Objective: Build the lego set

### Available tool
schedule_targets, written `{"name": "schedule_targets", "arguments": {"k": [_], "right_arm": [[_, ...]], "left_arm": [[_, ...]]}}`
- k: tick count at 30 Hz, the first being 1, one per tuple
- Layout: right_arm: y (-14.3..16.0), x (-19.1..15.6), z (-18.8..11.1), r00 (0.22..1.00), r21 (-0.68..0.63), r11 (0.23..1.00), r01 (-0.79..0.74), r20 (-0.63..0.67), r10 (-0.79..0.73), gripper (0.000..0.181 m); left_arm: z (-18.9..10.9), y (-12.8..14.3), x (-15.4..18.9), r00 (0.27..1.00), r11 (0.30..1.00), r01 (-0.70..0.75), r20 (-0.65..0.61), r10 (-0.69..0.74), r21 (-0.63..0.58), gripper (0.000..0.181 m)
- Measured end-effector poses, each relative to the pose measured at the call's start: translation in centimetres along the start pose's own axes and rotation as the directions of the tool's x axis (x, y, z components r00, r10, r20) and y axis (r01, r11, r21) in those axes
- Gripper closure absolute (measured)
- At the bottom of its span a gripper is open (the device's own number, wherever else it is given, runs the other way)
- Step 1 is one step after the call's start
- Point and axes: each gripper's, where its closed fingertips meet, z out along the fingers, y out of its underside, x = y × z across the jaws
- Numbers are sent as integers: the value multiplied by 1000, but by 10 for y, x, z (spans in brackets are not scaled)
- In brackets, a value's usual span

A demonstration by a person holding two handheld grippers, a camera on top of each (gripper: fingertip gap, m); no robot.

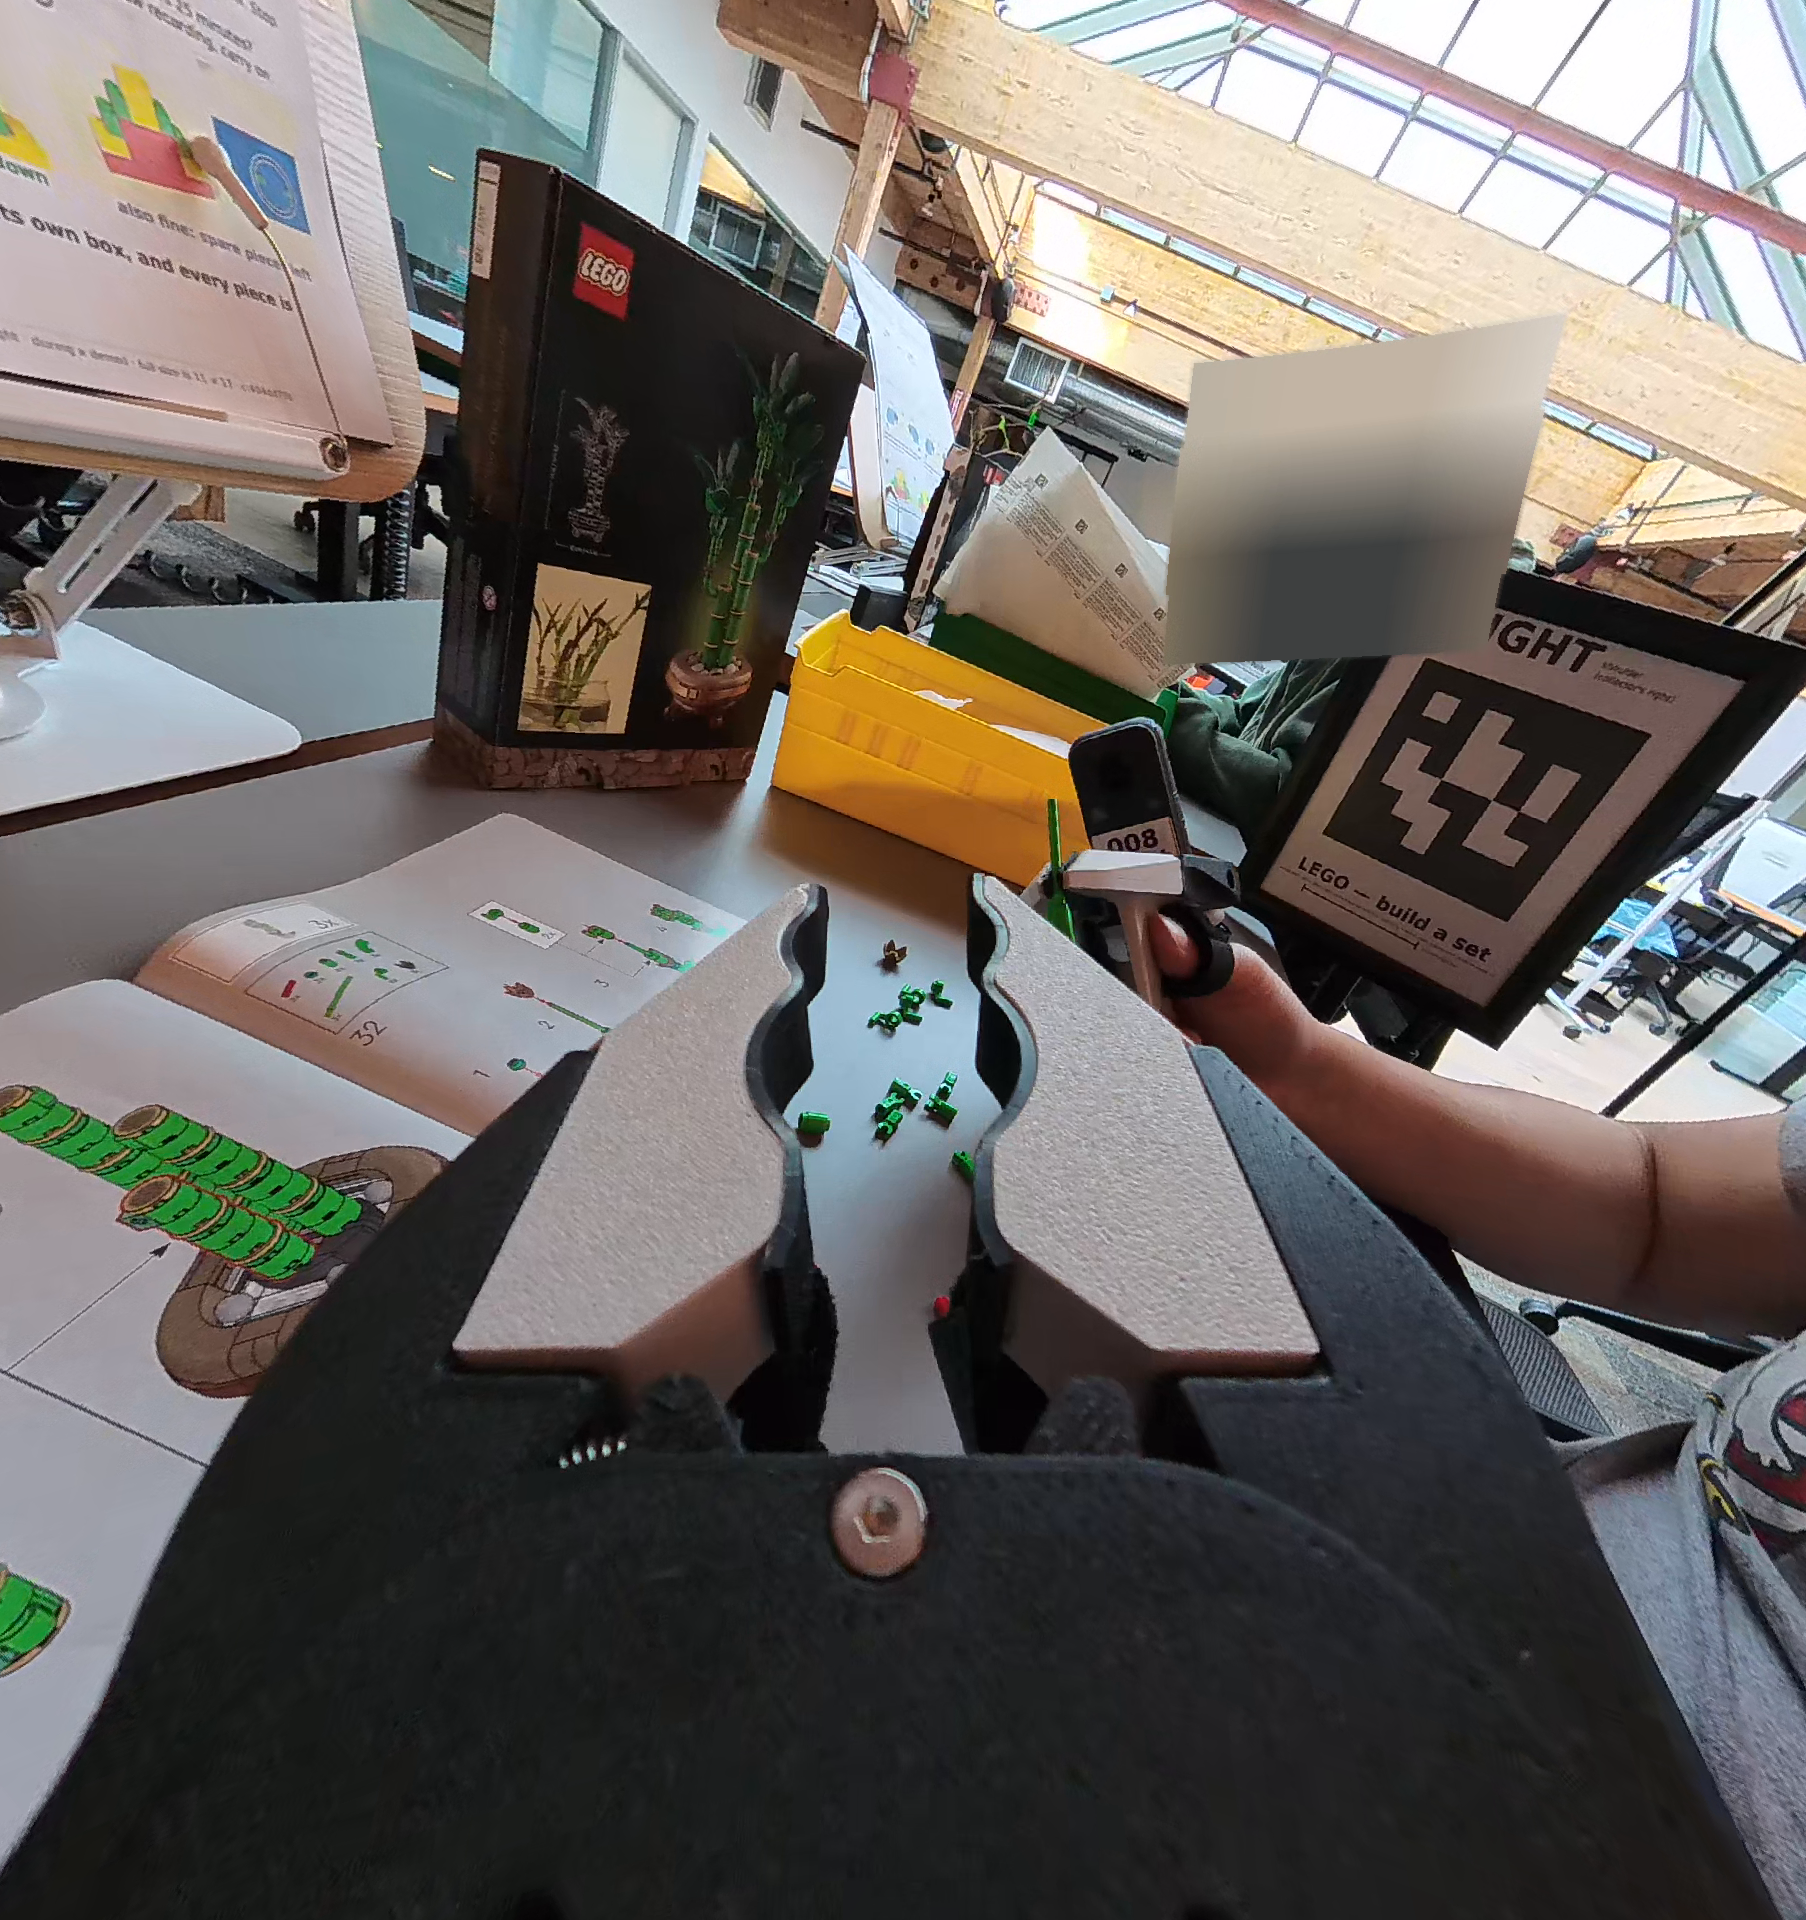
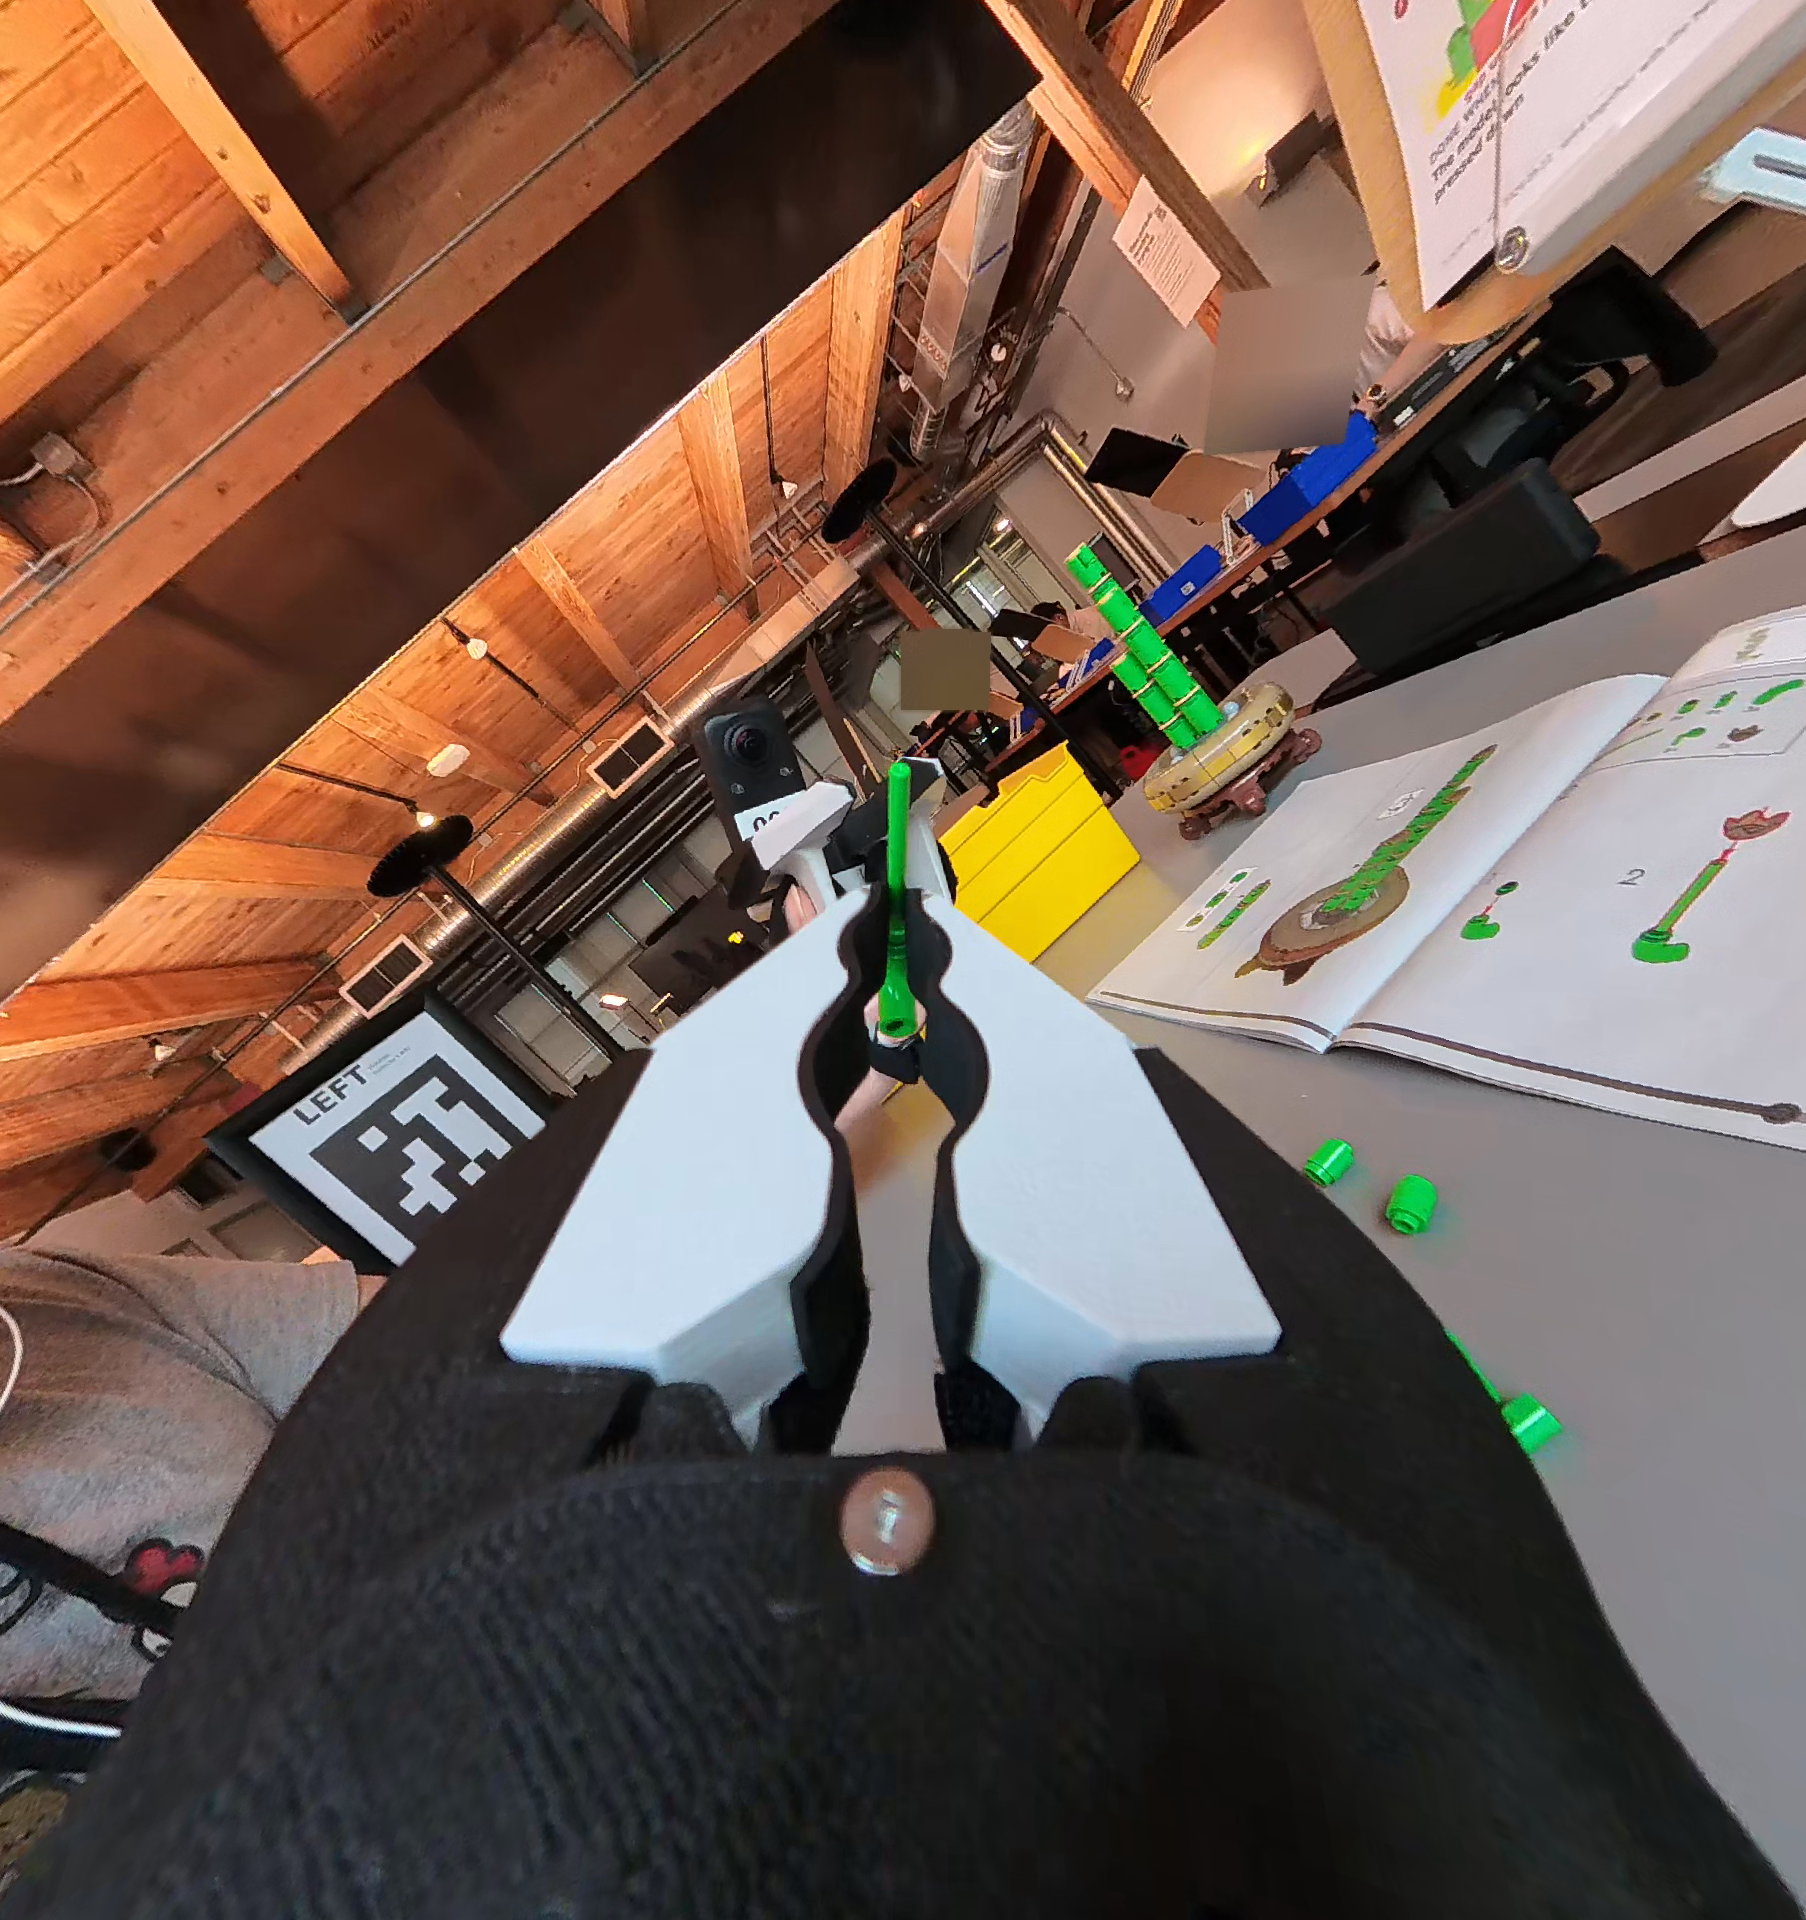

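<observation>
Lego parts are spread between hands and surface. Right gripper (image 2: 894, 925) fingers are clenched on a green rod (image 2: 895, 894), gripped near its flared base, shaft pointing out past the fingertips. Judgement: held this way so the free end stays exposed for threading small pieces on, as the open manual (image 2: 1501, 935) shows for this step.

Left gripper (image 1: 897, 914) fingers are released, nothing between them, hovering above a scatter of green pieces (image 1: 904, 1049) on the grey surface (image 1: 566, 821). A small brown piece (image 1: 891, 954) lies at the far edge of the scatter. Judgement: left is lined up to pick one of these for the rod; the pieces are tiny and close together, so a clean single pick looks fiddly.

Right wrist view: more green studs (image 2: 1372, 1184) lie near the manual's front edge. Partly built bamboo model (image 2: 1190, 727), green stalks on a round tan base, stands beyond the manual, well clear of the work area. Yellow bin (image 2: 1034, 862) sits near it.

Left wrist view: set box (image 1: 629, 499) stands upright behind the manual, picture facing the builder, likely for reference. The task looks mid-way.
</observation>
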Motion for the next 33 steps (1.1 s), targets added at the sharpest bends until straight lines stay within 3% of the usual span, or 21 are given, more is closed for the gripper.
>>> {"name": "schedule_targets", "arguments": {"k": [33], "right_arm": [[18,-24,13,987,-101,985,139,97,-129,181]], "left_arm": [[-1,-1,-1,1000,1000,9,-5,-9,10,157]]}}
